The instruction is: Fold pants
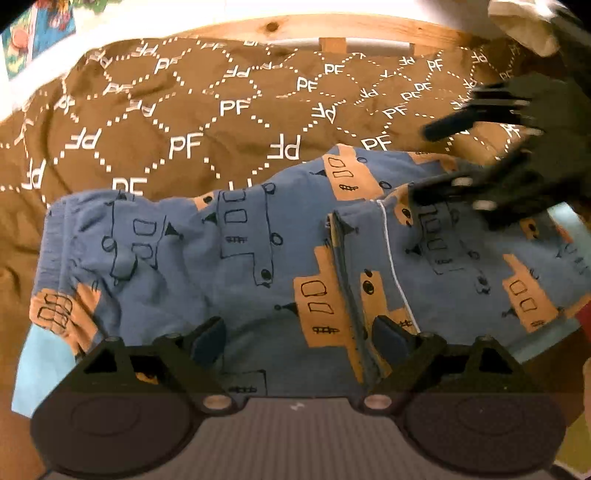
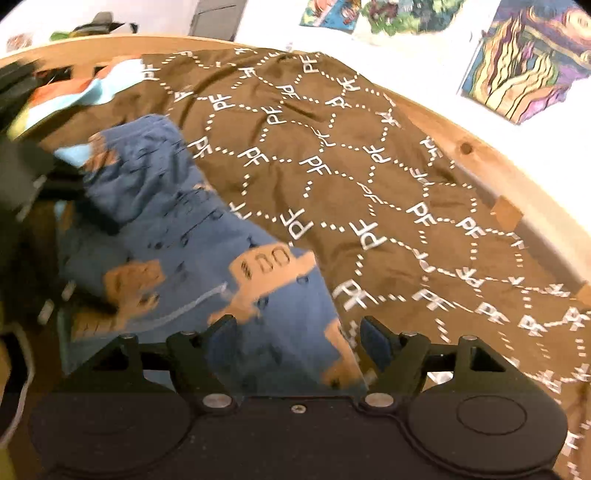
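Blue pants (image 1: 229, 258) with orange truck prints lie flat across a brown bedspread; they also show in the right wrist view (image 2: 192, 236), blurred. My left gripper (image 1: 299, 336) is open, its fingers low over the pants' near edge beside a folded seam (image 1: 347, 280). My right gripper (image 2: 299, 336) is open over the pants' corner, holding nothing. The right gripper also shows in the left wrist view (image 1: 454, 158), blurred, above the pants' right part. The left gripper appears dark and blurred at the left edge of the right wrist view (image 2: 33, 184).
The brown bedspread (image 1: 207, 110) with white "PF" lettering covers the bed. A wooden bed frame (image 1: 332, 33) runs along the far side by a white wall with posters (image 2: 524, 62). A light blue cloth (image 1: 40, 369) lies under the pants' left end.
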